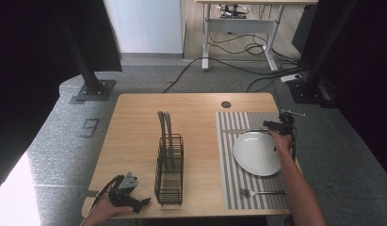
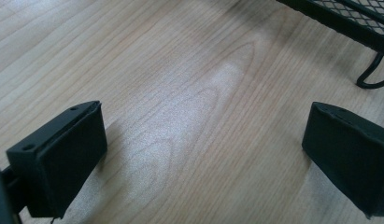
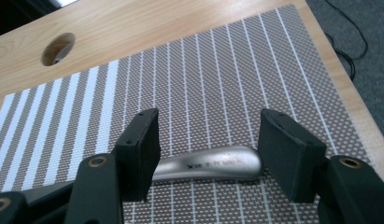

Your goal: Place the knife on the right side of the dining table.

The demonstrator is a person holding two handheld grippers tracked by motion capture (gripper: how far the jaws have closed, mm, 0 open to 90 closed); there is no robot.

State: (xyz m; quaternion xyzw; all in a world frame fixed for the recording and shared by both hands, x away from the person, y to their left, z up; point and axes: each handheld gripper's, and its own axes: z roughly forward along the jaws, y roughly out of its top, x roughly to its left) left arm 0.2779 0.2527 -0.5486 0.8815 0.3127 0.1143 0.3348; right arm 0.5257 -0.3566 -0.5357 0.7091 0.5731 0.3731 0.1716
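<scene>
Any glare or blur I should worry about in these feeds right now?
High view: blown-out patch on the floor at bottom left, table evenly lit. Left gripper view: soft sheen on the wood, jaws slightly soft. Right gripper view: metal handle sharp, mild highlight.

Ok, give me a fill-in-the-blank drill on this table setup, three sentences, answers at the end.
1. The white plate rests on the striped ____.
2. The fork lies on the side of the plate nearer the ____.
3. The right gripper has its jaws open on either side of a metal ____, while the left gripper, also open, hovers over bare wood beside the black wire rack.

Answers: placemat; person; handle
</scene>
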